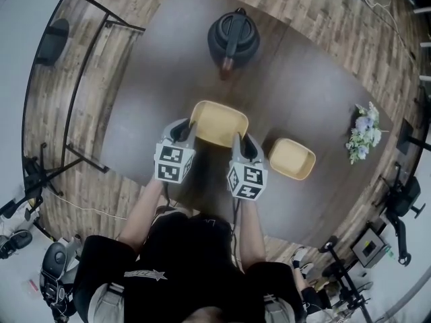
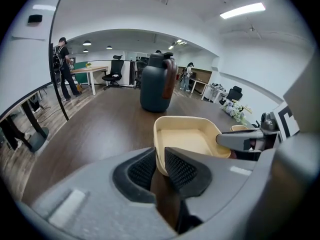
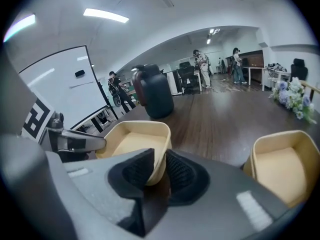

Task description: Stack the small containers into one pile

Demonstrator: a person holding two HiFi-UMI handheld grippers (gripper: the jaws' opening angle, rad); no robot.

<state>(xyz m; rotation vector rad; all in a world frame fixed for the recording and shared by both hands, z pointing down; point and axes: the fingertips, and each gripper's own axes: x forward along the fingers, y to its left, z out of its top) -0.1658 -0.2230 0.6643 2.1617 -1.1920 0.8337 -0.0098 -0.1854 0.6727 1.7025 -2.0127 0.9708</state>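
A shallow tan container (image 1: 219,123) sits on the dark table (image 1: 148,79) right in front of me. My left gripper (image 1: 183,132) grips its near left corner; in the left gripper view the pads straddle the wall of the container (image 2: 187,136) and press on it (image 2: 160,166). My right gripper (image 1: 244,145) holds the near right corner the same way, its pads closed on the rim (image 3: 159,170) of the container (image 3: 132,139). A second, smaller tan container (image 1: 291,158) rests empty to the right, close beside the right gripper (image 3: 282,166).
A dark jug (image 1: 233,39) with a handle stands at the far side of the table, behind the held container. A bunch of pale flowers (image 1: 363,132) lies near the right edge. Office chairs and stands surround the table on the wooden floor.
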